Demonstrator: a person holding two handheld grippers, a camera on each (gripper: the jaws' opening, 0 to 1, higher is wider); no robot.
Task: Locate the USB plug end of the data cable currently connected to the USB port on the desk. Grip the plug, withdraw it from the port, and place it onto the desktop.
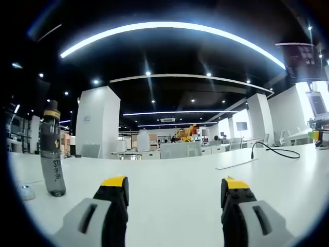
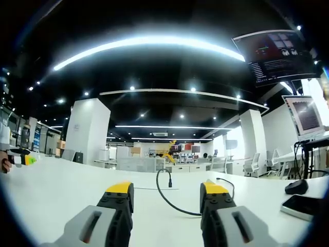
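Note:
A black data cable [image 2: 165, 198] loops across the white desk [image 2: 67, 185] in the right gripper view, and its plug end [image 2: 169, 181] stands upright just beyond the fingertips, where it meets the desk surface. My right gripper [image 2: 165, 189] is open, low over the desk, with the cable's loop between its yellow-tipped jaws. In the left gripper view the same black cable [image 1: 275, 151] lies far off at the right beside a flat panel [image 1: 236, 164] set in the desk. My left gripper [image 1: 175, 184] is open over bare desk with nothing between its jaws.
A tall dark bottle [image 1: 52, 149] stands at the left and a small round object [image 1: 25, 192] lies near it. A black mouse [image 2: 297, 186] and a phone [image 2: 300, 207] lie at the right. Monitors [image 2: 306, 116] rise at the right. A hand [image 2: 5, 163] shows at the far left.

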